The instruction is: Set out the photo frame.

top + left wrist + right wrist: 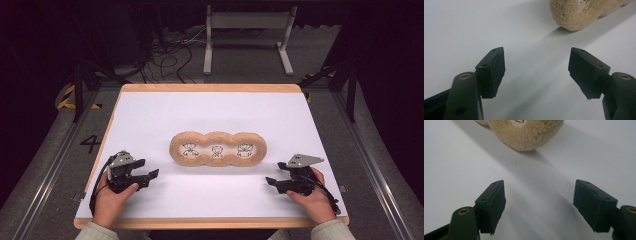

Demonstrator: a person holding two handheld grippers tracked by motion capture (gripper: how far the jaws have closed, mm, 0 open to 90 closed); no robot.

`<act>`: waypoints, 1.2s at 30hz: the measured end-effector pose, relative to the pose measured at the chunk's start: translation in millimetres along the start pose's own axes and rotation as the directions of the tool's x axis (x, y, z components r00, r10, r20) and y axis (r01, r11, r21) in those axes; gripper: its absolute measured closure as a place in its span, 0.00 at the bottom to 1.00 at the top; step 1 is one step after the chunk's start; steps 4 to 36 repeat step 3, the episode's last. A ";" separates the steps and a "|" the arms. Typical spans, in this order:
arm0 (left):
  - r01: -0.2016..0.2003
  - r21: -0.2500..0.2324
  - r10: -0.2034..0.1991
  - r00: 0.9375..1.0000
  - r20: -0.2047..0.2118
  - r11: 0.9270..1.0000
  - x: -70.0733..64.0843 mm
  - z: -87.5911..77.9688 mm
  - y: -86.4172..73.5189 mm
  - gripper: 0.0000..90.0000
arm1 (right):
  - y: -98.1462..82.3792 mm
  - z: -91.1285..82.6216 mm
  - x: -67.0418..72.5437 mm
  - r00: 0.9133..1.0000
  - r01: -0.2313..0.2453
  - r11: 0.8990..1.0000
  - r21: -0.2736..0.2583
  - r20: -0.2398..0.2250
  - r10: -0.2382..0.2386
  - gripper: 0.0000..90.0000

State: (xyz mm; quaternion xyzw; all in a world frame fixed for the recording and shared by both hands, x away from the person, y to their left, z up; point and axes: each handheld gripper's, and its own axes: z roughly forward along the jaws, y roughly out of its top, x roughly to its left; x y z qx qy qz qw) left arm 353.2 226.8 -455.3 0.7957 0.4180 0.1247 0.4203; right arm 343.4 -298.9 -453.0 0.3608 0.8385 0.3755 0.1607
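While low, claws (152, 176) (270, 181) agape (empty).

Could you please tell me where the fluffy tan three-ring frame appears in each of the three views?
High view: fluffy frame at table centre, between both tongs.
Left gripper view: its rounded end at top right.
Right gripper view: its end at top centre.
Shared landmark: white tabletop.

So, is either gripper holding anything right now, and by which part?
Nothing is held. The left gripper and right gripper both have their jaws open over the white table, apart from the fuzzy tan frame.
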 end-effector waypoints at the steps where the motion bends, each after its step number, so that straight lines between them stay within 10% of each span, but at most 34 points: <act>1: 0.001 0.003 -0.001 1.000 -0.001 1.000 0.0 0.2 0.0 0.34 | 0.2 0.0 0.1 1.000 0.000 1.000 -0.005 0.001 0.000 0.29; 36: 0.002 0.005 -0.002 1.000 -0.004 1.000 -0.3 0.6 -0.3 0.33 | 0.7 -0.2 0.2 1.000 -0.001 1.000 -0.013 0.006 0.001 0.27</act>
